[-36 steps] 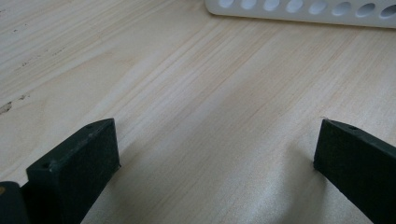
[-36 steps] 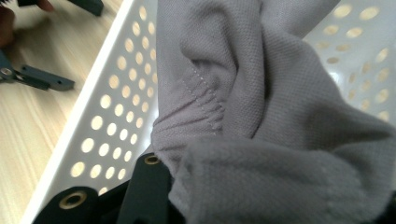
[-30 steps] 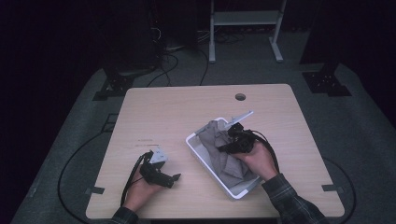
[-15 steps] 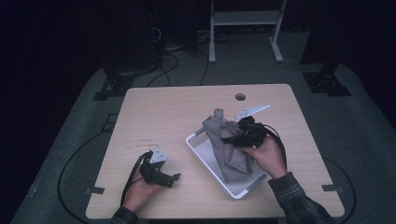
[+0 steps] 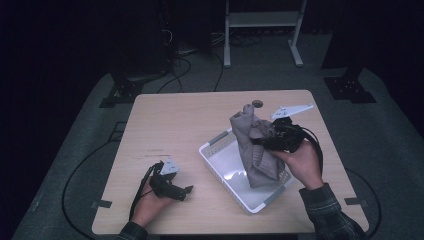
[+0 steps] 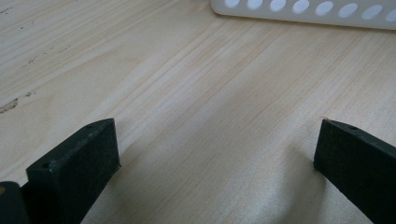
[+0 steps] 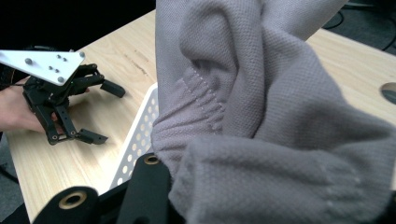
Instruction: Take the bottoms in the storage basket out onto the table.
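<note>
A grey knitted cloth (image 5: 254, 147) hangs bunched over a white perforated basket (image 5: 216, 142), its lower end still down inside the basket. My right gripper (image 5: 261, 139) is shut on the cloth's upper part, held above the basket's right side. In the right gripper view the cloth (image 7: 261, 116) bulges between the jaws and covers most of the picture. My left gripper (image 5: 182, 193) rests low on the wooden table (image 5: 175, 125) to the left of the basket. It is open with nothing but bare wood between its jaws (image 6: 217, 144). It also appears beside the basket wall (image 7: 140, 135) as the left gripper (image 7: 105, 113).
The basket's holed side (image 6: 303, 9) lies just ahead of the left gripper. A round cable hole (image 5: 257, 104) sits near the table's far edge. Dark floor with cables and a metal stand (image 5: 262, 30) surrounds the table.
The right gripper has risen with the cloth, pulling it from a heap in the basket to a hanging bunch above it. The left gripper has stayed put.
</note>
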